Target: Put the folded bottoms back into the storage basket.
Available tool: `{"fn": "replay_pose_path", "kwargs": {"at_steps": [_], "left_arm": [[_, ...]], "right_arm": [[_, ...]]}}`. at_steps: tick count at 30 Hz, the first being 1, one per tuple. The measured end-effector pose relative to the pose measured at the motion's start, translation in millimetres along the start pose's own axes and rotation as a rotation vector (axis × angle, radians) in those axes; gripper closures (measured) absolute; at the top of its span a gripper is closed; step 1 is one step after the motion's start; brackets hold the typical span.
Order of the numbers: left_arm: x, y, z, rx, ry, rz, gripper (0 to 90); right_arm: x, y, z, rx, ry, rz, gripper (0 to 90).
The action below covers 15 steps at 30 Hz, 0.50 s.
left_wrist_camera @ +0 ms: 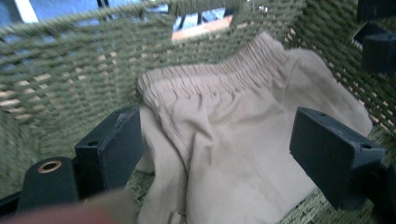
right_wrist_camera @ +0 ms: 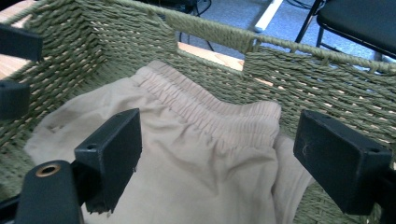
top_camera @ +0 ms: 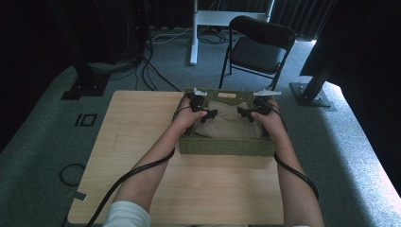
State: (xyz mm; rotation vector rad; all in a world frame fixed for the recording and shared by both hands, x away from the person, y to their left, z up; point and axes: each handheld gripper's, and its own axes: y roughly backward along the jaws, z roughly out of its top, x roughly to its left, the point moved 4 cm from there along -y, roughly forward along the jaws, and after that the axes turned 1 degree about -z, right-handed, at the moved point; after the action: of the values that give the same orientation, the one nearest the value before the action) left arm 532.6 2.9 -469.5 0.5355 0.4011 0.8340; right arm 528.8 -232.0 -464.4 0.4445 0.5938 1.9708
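Beige garment (left_wrist_camera: 224, 154) bunched in woven basket (top_camera: 227, 146), lower part hidden

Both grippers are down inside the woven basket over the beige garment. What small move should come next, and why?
Probably lower both and close on the cloth near its gathered waistband. The left gripper and right gripper stand open above the crumpled beige fabric garment, which lies loose in the olive-green woven basket. Neither has a grip yet, so pinching the elastic edge seems the natural step before lifting.
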Motion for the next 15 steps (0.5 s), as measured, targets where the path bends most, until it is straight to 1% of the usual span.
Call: {"fn": "replay_pose_path", "kwargs": {"at_steps": [1, 2, 5, 6, 9, 12, 15], "left_arm": [[0.7, 2.4, 1.8, -0.019, -0.010, 0.015, 18.5], [0.9, 4.7, 2.9, -0.026, -0.016, 0.022, 18.5], [-2.5, 11.9, 3.5, -0.016, -0.009, -0.003, 18.5], [-3.8, 14.3, 3.5, -0.015, -0.008, -0.011, 18.4], [-7.6, 21.5, 2.7, -0.012, -0.018, -0.019, 18.4], [-11.9, 27.8, 1.3, -0.009, -0.016, -0.037, 18.4], [-15.6, 33.5, -0.1, -0.004, -0.028, -0.045, 18.4]], "right_arm": [[0.8, 1.3, 0.7, -0.006, -0.005, 0.002, 15.3], [1.3, 2.6, 1.5, -0.012, 0.000, 0.000, 15.3], [3.4, 6.9, 3.1, -0.019, -0.004, 0.002, 15.3], [4.2, 8.4, 3.7, -0.022, 0.004, -0.002, 15.3], [6.8, 13.6, 5.8, -0.037, 0.006, -0.004, 14.4], [10.2, 18.9, 8.0, -0.065, -0.010, -0.001, 14.1], [13.5, 23.3, 8.2, -0.071, 0.006, -0.003, 14.1]]}}
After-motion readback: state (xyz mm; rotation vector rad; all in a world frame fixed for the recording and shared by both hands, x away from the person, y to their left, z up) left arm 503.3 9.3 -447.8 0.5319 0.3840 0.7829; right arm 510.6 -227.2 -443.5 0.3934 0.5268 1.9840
